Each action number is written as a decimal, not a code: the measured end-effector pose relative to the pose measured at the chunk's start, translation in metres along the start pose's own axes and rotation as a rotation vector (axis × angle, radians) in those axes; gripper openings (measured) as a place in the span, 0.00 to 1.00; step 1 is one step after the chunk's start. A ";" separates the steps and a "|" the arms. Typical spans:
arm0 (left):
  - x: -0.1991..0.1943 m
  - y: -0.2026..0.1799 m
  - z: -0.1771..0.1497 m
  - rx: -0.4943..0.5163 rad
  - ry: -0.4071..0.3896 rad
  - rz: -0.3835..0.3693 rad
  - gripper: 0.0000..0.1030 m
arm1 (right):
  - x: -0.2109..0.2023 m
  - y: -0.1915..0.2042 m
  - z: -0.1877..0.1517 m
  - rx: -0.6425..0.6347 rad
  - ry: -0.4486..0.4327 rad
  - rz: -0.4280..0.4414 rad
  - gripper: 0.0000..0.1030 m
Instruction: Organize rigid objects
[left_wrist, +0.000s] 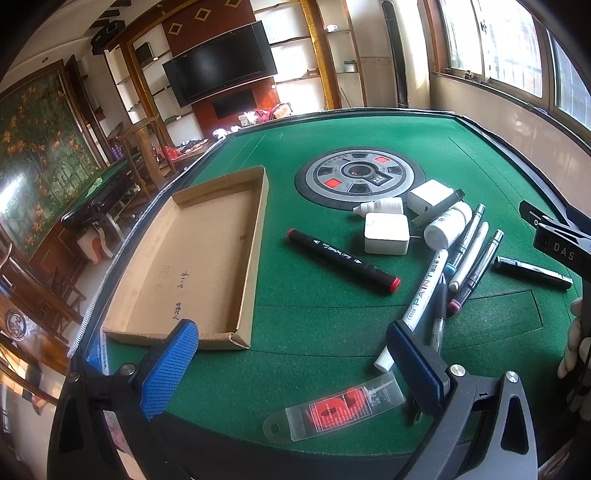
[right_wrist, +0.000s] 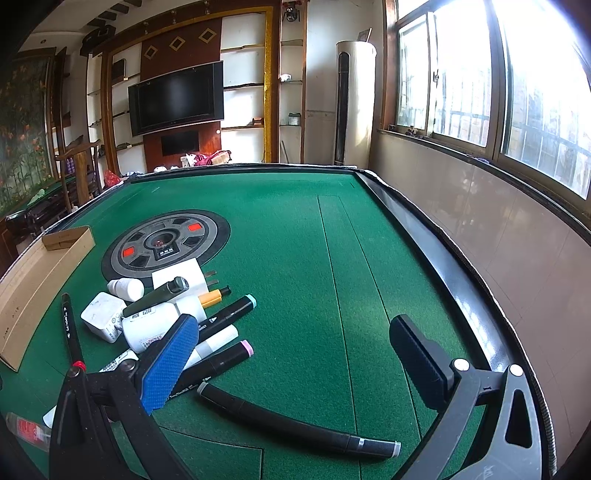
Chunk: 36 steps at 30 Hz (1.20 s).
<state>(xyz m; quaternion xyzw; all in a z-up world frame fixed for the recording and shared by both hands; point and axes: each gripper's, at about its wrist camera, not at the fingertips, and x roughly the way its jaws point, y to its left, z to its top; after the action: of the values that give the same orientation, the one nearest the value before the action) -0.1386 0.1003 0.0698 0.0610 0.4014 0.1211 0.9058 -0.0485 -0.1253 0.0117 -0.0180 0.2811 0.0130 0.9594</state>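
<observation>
Green felt mahjong table; shallow cardboard tray lies at its left side with nothing inside. Left gripper: jaws spread wide, nothing between the blue pads, hovering over bare felt just in front of the tray's near corner. Right gripper: jaws likewise wide apart and holding nothing, with a black marker lying on the felt between and below its fingers. Left view only: full tray interior, a black marker with red caps lying apart from the pile, a white PAINT marker running under the right pad, and a clear flat packet with red print nearest the camera. Right view only: a yellow-capped marker and a teal-capped one in the pile beside the white bottle. Both views show the white cube adapter and the round centre console. Pile sits right of the tray, well apart from it.
</observation>
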 end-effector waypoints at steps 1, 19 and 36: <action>0.000 0.000 0.000 0.000 0.000 0.000 1.00 | 0.000 0.000 -0.001 0.000 0.001 0.000 1.00; 0.000 0.001 -0.002 -0.006 0.009 -0.008 1.00 | 0.000 -0.002 -0.001 0.004 0.001 -0.002 1.00; 0.003 0.001 -0.003 -0.017 0.017 -0.018 1.00 | 0.002 -0.006 -0.004 0.008 0.011 -0.009 1.00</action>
<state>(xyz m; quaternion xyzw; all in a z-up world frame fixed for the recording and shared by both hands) -0.1395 0.1024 0.0661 0.0487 0.4086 0.1169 0.9039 -0.0488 -0.1319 0.0080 -0.0156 0.2865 0.0073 0.9579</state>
